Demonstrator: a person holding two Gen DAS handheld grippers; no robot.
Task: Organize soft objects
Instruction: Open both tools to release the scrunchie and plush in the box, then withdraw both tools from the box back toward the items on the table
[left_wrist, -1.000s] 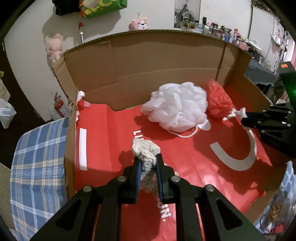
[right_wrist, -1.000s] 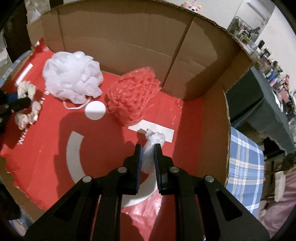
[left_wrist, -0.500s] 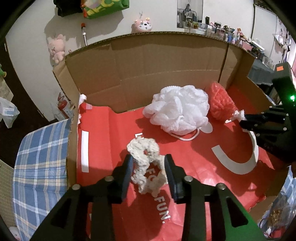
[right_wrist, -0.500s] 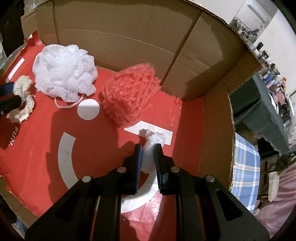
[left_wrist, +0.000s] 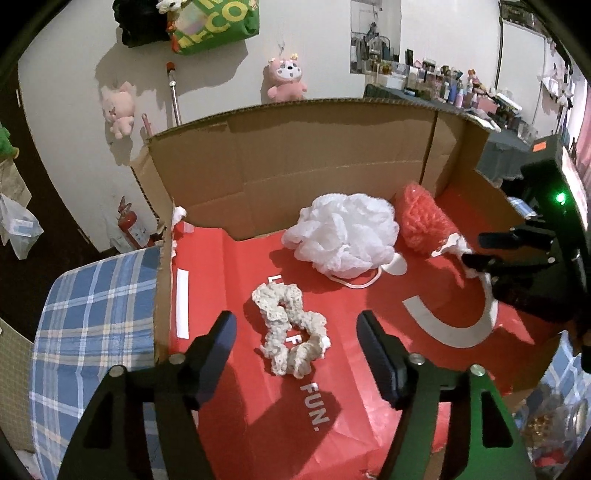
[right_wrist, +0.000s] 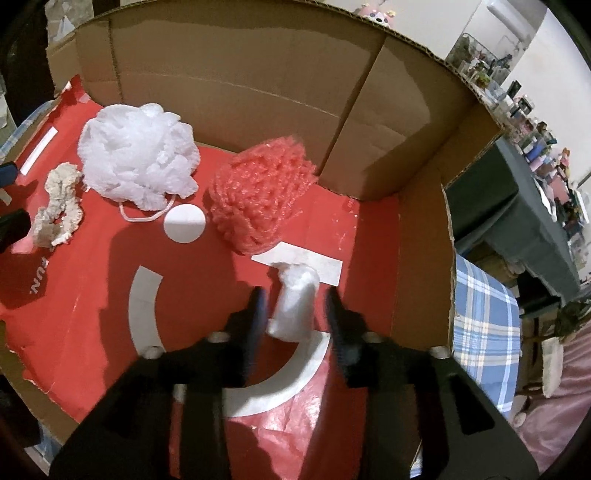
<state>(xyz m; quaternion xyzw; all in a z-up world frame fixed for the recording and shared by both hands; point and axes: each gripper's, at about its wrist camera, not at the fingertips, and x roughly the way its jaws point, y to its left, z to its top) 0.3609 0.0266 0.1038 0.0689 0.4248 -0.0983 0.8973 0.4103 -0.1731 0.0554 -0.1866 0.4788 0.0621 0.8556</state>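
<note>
Left wrist view: the left gripper is opening, its jaws clear of the cream scrunchie lying mid-frame on the red box floor.

Right wrist view: the right gripper is opening around the white wad, centre frame, not pressing it.

My left jaws are opening around the cream crocheted scrunchie, which lies loose on the red sheet with clear gaps to either pad. Ahead of it the white mesh pouf and the red mesh pouf crowd the back, close against the cardboard wall. The cardboard side flap closes my left. Between scrunchie and my right gripper the red sheet lies bare. My right jaws are opening with the small white bundle between them, not pressed. The cardboard right wall stands near; the sheet leftward is open.
</note>
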